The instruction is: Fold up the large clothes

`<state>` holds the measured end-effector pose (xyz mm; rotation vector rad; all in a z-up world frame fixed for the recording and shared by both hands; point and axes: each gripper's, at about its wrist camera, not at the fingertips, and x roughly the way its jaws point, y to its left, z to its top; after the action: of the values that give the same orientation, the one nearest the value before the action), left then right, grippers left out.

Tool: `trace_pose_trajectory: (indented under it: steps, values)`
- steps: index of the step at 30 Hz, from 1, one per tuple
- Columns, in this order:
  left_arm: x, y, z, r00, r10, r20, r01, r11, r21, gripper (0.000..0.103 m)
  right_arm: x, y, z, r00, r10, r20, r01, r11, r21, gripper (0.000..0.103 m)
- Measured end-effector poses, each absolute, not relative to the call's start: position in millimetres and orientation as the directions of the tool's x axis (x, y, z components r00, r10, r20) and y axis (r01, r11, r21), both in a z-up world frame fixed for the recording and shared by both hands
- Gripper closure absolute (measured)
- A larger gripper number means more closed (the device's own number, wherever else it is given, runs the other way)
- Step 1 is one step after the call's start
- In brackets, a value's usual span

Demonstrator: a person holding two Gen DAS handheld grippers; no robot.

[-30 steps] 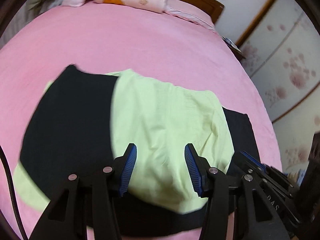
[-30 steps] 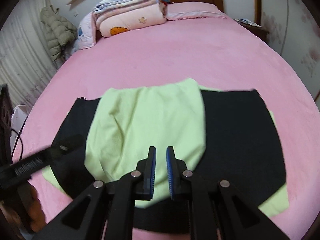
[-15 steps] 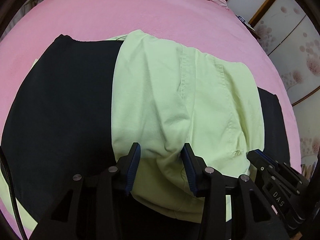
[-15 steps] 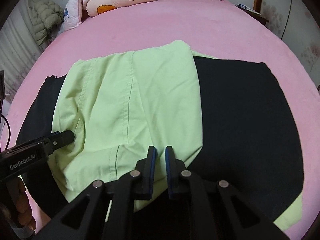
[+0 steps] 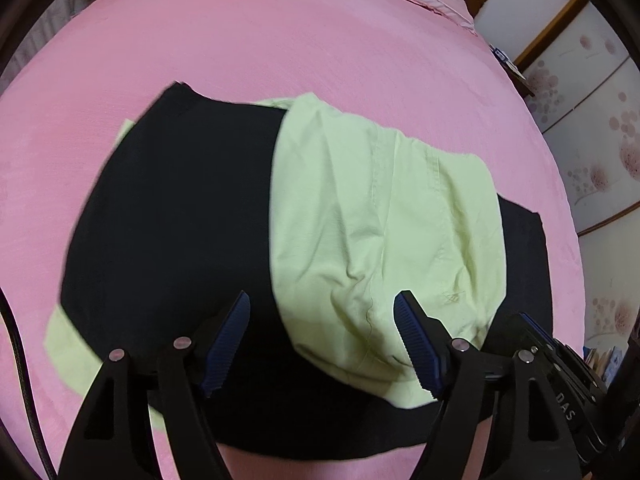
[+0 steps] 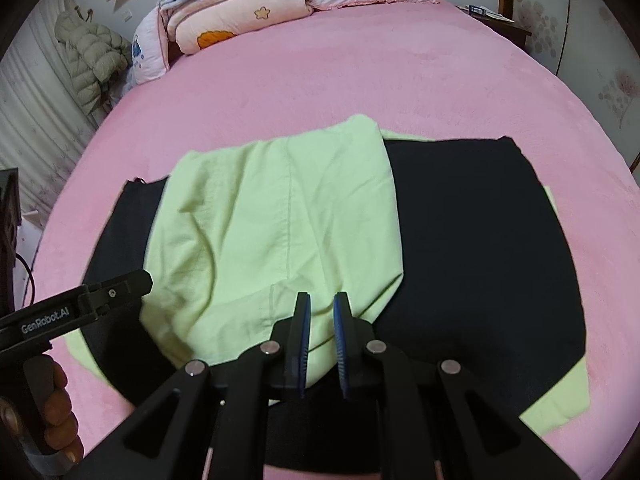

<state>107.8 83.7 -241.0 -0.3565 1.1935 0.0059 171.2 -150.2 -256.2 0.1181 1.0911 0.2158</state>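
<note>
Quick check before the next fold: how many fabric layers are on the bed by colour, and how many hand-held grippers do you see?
Light green fabric panel: 1 on top, more green showing under the black
Black fabric: 1
Hand-held grippers: 2, left hand-held gripper opening, right hand-held gripper nearly shut
Total: 4

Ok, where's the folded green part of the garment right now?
The folded green flap lies on the black panel mid-bed, left of centre in the right wrist view, just beyond the right tongs.
</note>
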Motion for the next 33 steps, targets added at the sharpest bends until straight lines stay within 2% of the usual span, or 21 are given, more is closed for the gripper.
trace_pose_trajectory:
  steps: [10,12,19,26,33]
  values:
    - [72,99,-167,0.440,-0.189,-0.878,-0.190,0.936,-0.297,0.028,136,-139,-183,0.482,0.313,-0.819,-0.214,0.948,0.236,0.091]
    - [64,103,-156,0.449,-0.194,-0.872,-0.188,0.934,-0.304,0.027,126,-137,-167,0.490,0.329,-0.807,-0.235,0.942,0.241,0.088]
    - [22,119,-127,0.462,-0.215,-0.861,-0.218,0.913,-0.345,0.023,99,-128,-127,0.541,0.330,-0.773,-0.287,0.937,0.199,0.070]
    - [-17,137,-149,0.415,-0.255,-0.873,-0.281,0.877,-0.390,0.023,86,-124,-127,0.559,0.313,-0.768,-0.257,0.946,0.198,0.070]
    - [-40,165,-222,0.409,-0.321,-0.854,-0.406,0.775,-0.485,0.023,78,-109,-156,0.535,0.296,-0.791,-0.263,0.948,0.177,0.070]
